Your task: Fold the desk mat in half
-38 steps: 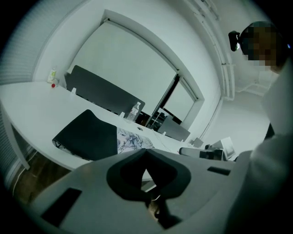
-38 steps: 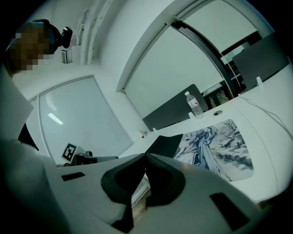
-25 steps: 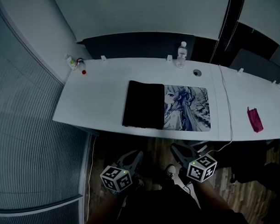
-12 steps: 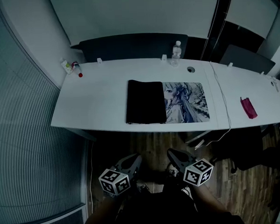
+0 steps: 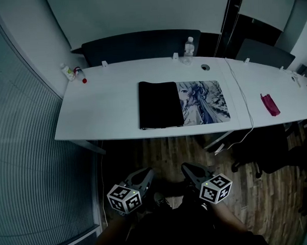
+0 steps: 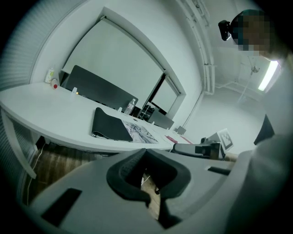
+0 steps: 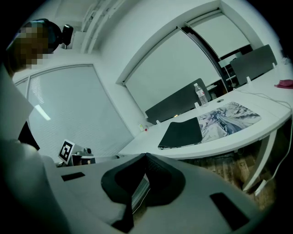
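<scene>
White desk (image 5: 103, 108), desk mat (image 5: 185, 104) lengthwise, left flap folded over, left gripper (image 5: 147, 173), right gripper (image 5: 188, 168), both closed empty

White desk (image 5: 103, 116), partly folded desk mat (image 5: 160, 104) mid-desk, water bottle (image 5: 189, 46) at far edge, small bottles (image 5: 71, 73) at left corner

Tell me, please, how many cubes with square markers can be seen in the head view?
2. The left cube sits on the left gripper, at the bottom left. The right cube sits on the right gripper, at the bottom right. None seems hidden.
</scene>
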A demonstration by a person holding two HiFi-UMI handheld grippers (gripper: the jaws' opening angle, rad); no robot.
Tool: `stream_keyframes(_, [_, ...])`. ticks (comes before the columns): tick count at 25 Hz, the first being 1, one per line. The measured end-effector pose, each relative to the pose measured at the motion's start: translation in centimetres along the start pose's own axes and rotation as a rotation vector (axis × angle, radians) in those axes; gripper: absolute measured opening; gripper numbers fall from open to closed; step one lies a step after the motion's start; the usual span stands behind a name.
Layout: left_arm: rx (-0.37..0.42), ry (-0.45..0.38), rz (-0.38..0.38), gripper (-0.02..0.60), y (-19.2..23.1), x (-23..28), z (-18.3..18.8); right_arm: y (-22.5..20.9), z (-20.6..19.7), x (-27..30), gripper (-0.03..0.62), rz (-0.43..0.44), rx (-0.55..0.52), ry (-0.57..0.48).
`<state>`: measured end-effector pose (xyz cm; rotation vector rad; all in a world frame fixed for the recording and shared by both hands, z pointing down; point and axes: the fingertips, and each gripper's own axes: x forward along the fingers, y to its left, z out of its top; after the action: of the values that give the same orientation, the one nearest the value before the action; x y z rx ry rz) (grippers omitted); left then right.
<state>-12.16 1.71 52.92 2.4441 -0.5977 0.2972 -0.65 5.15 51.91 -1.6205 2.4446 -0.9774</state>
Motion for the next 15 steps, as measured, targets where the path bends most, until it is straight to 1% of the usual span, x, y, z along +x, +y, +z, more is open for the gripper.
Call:
stream_keyframes(7, [0.002,0.0,-0.025,0.006,-0.1,-0.6,0.0,0.9,0.0,0.2,0.023,-0.012,-0.016,-0.005])
stream_keyframes(15, [-0.002,-0.021,-0.019,0.006,0.3,-1.1,-0.2,1.3,-0.2,0.4,0.023,-0.01,-0.032,0.007])
